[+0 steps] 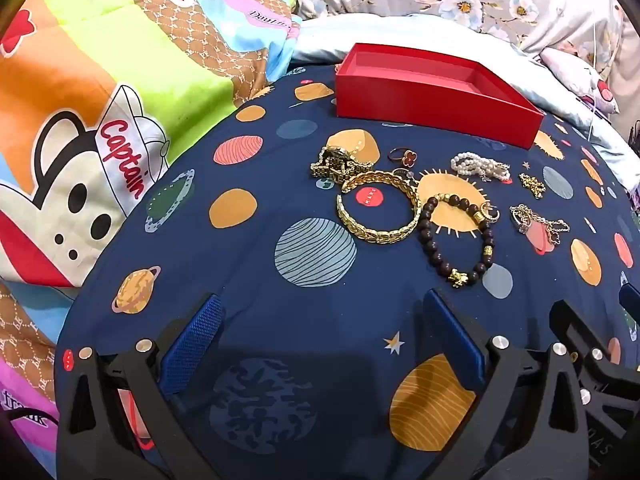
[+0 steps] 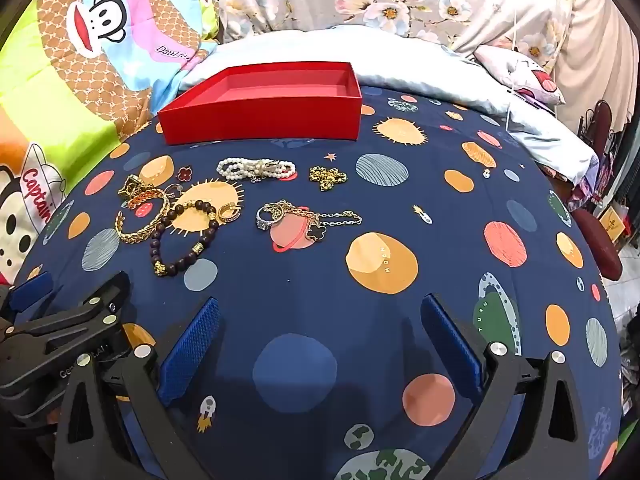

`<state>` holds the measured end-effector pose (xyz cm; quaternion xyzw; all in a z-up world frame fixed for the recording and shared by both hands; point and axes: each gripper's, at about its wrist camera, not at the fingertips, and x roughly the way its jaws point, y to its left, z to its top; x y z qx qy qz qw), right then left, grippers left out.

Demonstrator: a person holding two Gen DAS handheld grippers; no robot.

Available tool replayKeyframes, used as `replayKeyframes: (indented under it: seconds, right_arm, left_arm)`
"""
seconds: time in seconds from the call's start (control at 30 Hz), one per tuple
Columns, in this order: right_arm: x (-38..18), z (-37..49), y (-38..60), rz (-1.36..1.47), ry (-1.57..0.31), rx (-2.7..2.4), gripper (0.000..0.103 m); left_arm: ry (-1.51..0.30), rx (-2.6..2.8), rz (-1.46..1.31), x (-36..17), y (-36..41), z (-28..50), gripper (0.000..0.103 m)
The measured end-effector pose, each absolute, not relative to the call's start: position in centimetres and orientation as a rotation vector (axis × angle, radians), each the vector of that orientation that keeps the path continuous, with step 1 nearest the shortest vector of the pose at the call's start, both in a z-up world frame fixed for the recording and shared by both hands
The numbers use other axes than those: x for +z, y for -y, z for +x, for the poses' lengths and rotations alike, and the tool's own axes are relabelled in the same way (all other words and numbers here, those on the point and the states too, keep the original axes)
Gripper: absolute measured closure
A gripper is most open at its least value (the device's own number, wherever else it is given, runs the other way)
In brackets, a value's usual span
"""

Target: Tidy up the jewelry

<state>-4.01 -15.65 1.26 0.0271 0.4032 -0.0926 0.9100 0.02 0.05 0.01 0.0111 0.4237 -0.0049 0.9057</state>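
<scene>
Left wrist: red box [image 1: 432,96] on the planet-print bed [image 1: 248,264], nothing seen inside; jewelry [image 1: 400,200] lies loose before it; left hand-held gripper [image 1: 320,340] spread, empty. Right wrist: same box, near wall hiding part of its floor; small tangled pieces hard to identify; right hand-held gripper [image 2: 320,340] spread, empty.

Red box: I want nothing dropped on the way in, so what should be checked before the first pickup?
1. Red box open, nothing in it: ok.
2. Left tool open, nothing between the pads: ok.
3. Right tool open, nothing between the pads: ok.
4. Pearl bracelet lying apart from other pieces: ok.
5. Gold bangle free of the watch: not ok, they touch.
6. Ring free of the chain: cannot tell.
</scene>
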Motion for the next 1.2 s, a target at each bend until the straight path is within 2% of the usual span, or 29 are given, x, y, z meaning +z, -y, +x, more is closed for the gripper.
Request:
replayKeyframes:
  seconds: [1.2]
  right_arm:
    - [1.4,-4.0,15.9,0.058,-0.83,-0.191,0.005]
  left_arm:
    - [-0.872,0.003,0.056,0.1,0.4,0.3,0.005]
